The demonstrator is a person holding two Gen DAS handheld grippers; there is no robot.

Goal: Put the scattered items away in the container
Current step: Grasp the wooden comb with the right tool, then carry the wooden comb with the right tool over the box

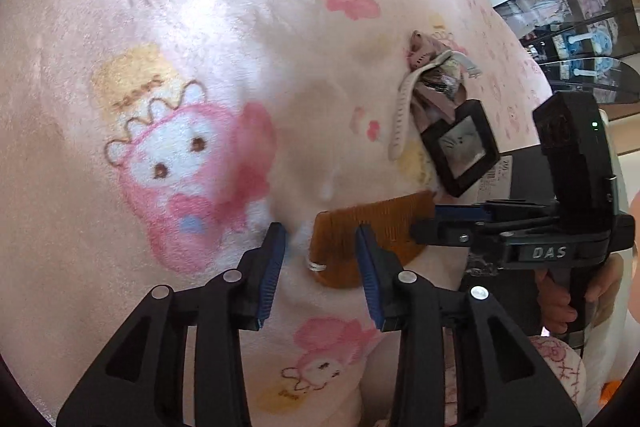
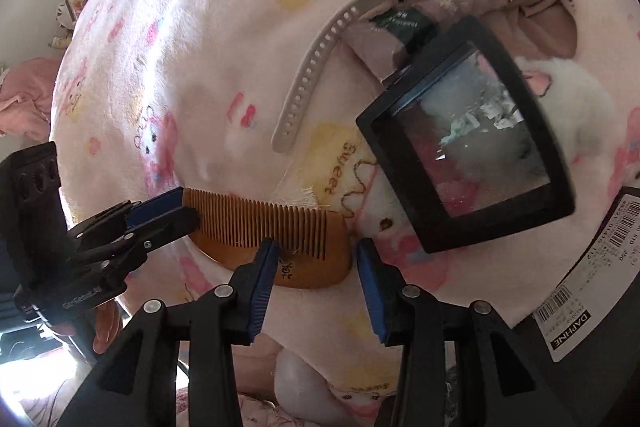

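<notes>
Two grippers are meeting over one wooden comb (image 2: 260, 223), and we are watching it lying flat on the pink cartoon-print blanket (image 2: 200, 67), teeth pointing away from us in the right wrist view.

The left gripper (image 1: 322, 259) is hanging over one end of the comb with its jaws apart. That end is sitting between the blue pads (image 1: 276, 259), with blanket showing beside it, so we are calling this one released and gripping nothing. The right gripper (image 2: 316, 267) is straddling the opposite, rounded end, jaws likewise spread and not pressing, with bare blanket showing against the far pad. So each end has a gripper over it, and the comb is lying free.

Moving outward, the black square frame (image 2: 468, 135) is lying just beside the comb's rounded end, tilted, one corner near the right gripper's far finger. The white watch (image 2: 312, 75) is trailing its strap down toward the comb, apart from it. Behind both, a heap of folded cloth (image 2: 540, 15) is crowding that side. At the lower right edge, a dark box with a barcode label (image 2: 580, 287) is closing things off.

Room is opening the other way: beyond the comb's teeth we are seeing a wide bare stretch of blanket running to its far edge.
</notes>
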